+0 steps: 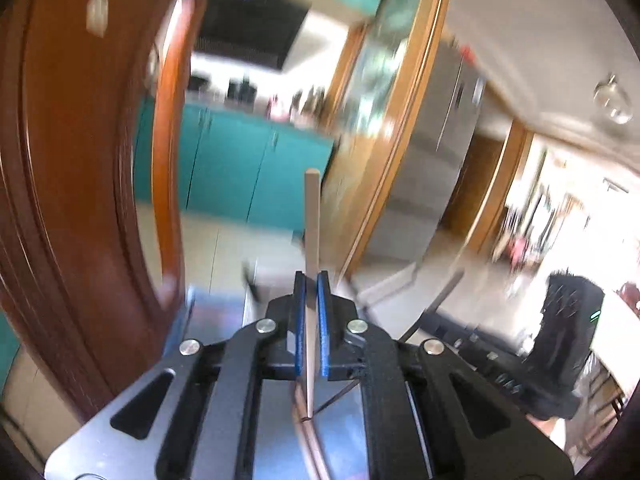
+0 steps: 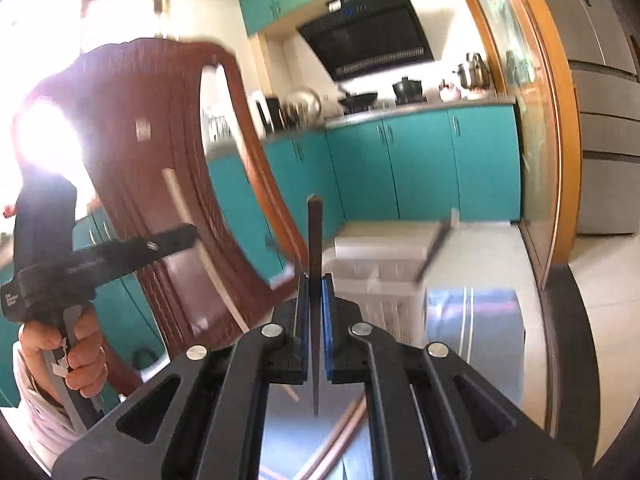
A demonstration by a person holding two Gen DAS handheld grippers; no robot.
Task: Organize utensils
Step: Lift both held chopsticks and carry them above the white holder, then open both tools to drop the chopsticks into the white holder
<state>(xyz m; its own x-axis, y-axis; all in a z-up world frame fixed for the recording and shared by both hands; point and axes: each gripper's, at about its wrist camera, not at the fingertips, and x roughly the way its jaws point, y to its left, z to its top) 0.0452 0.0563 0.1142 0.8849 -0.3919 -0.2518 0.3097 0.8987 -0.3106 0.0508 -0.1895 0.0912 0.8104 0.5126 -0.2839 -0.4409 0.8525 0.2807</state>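
Note:
My left gripper [image 1: 311, 280] is shut on a pale wooden chopstick [image 1: 311, 216] that stands upright between the blue pads. My right gripper [image 2: 314, 282] is shut on a dark brown chopstick [image 2: 315, 236], also upright, its thin tip hanging below the pads. In the right wrist view the left gripper [image 2: 176, 236] shows at the left, held by a hand, with the pale chopstick [image 2: 180, 200] through it. More pinkish chopsticks [image 2: 340, 436] lie on the shiny table below. A white compartmented utensil tray [image 2: 380, 264] sits ahead.
A brown wooden chair back [image 2: 160, 152] stands close on the left and also shows in the left wrist view [image 1: 80, 200]. Teal kitchen cabinets [image 2: 420, 160], a steel fridge [image 1: 436, 152] and a wooden door frame [image 2: 552, 140] lie beyond. A dark bag [image 1: 568, 340] sits at the right.

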